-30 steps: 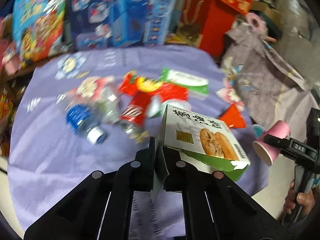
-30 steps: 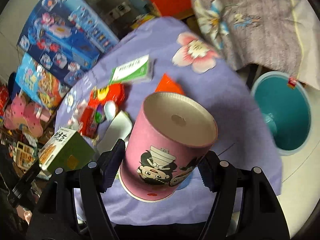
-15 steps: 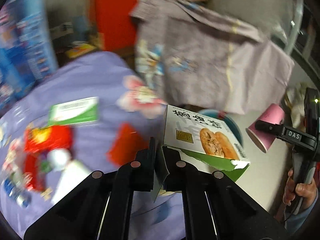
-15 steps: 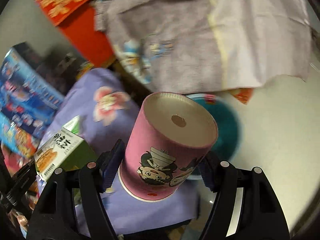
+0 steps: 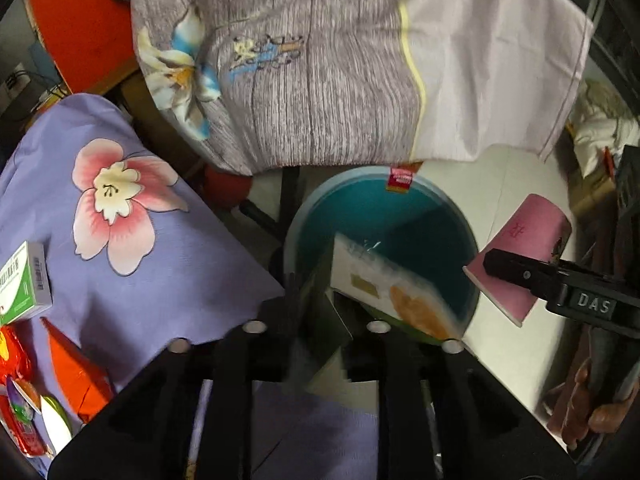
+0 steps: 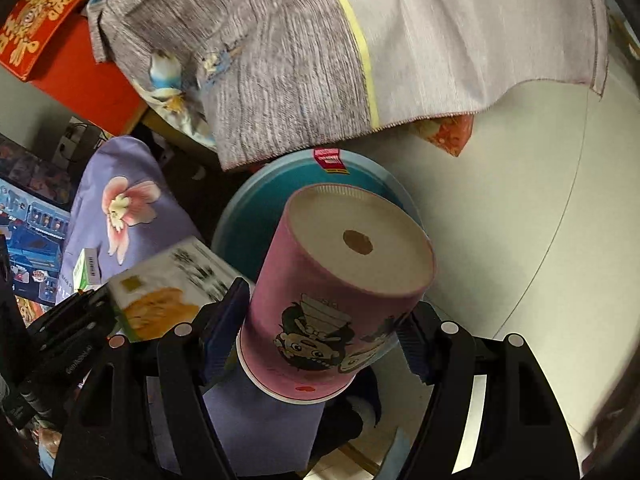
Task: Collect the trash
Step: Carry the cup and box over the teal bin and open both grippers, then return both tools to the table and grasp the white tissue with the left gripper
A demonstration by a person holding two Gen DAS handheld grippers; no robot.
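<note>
Both tongs over teal bin (image 5: 308, 216): left (image 5: 320, 312) opening off box (image 5: 384, 280), right (image 6: 320, 340) gripping cup (image 6: 340, 280).

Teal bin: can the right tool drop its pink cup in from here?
Probably yes. The right tool holds the pink cup above the teal bin, whose mouth is open. Only the food box, leaving the opening left tool, is falling in beside it.

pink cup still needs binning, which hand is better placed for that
Right. The right gripper holds the pink cup above the teal bin; the left gripper is opening, its food box dropping in.
</note>
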